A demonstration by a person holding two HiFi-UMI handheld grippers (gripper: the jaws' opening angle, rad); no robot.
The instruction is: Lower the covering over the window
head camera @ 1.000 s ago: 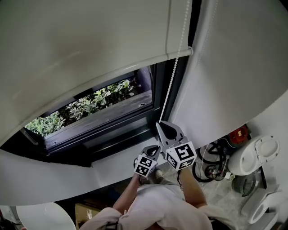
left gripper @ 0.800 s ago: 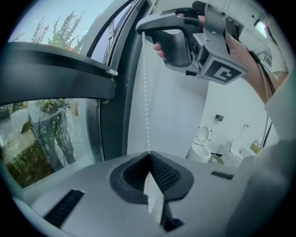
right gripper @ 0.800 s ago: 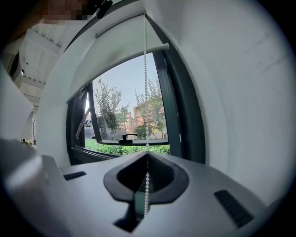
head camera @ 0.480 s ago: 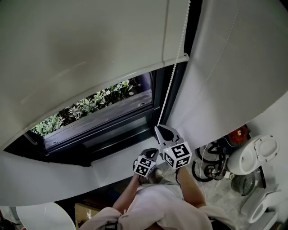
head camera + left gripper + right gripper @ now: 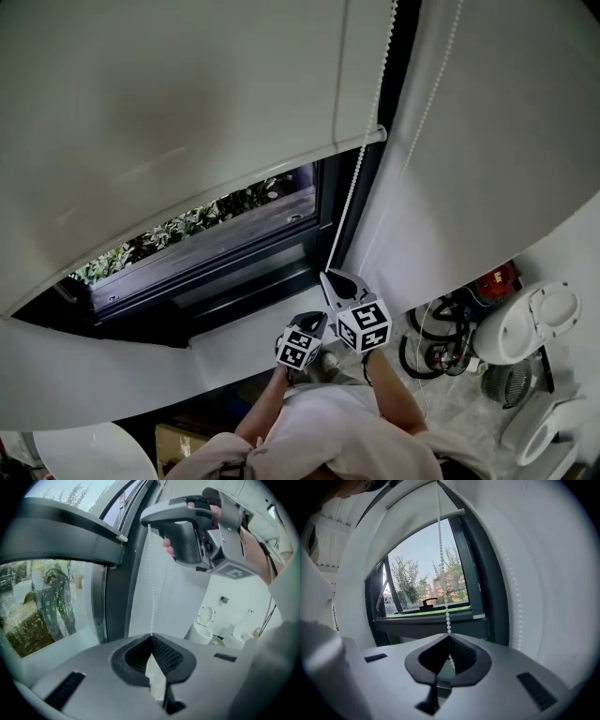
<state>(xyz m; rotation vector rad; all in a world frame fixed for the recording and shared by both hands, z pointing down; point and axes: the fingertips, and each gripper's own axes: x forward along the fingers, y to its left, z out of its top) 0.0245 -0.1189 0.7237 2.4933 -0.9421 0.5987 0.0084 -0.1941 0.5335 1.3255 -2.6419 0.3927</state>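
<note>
Blind [image 5: 187, 103] partly down, jaws pinching bead chain [image 5: 150, 583]

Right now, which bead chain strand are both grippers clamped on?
The taut strand beside the dark window frame; the other strand hangs free against the white wall.

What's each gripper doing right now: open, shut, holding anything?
Left gripper: shut on the bead chain.
Right gripper: shut on the same bead chain, higher up.
</note>
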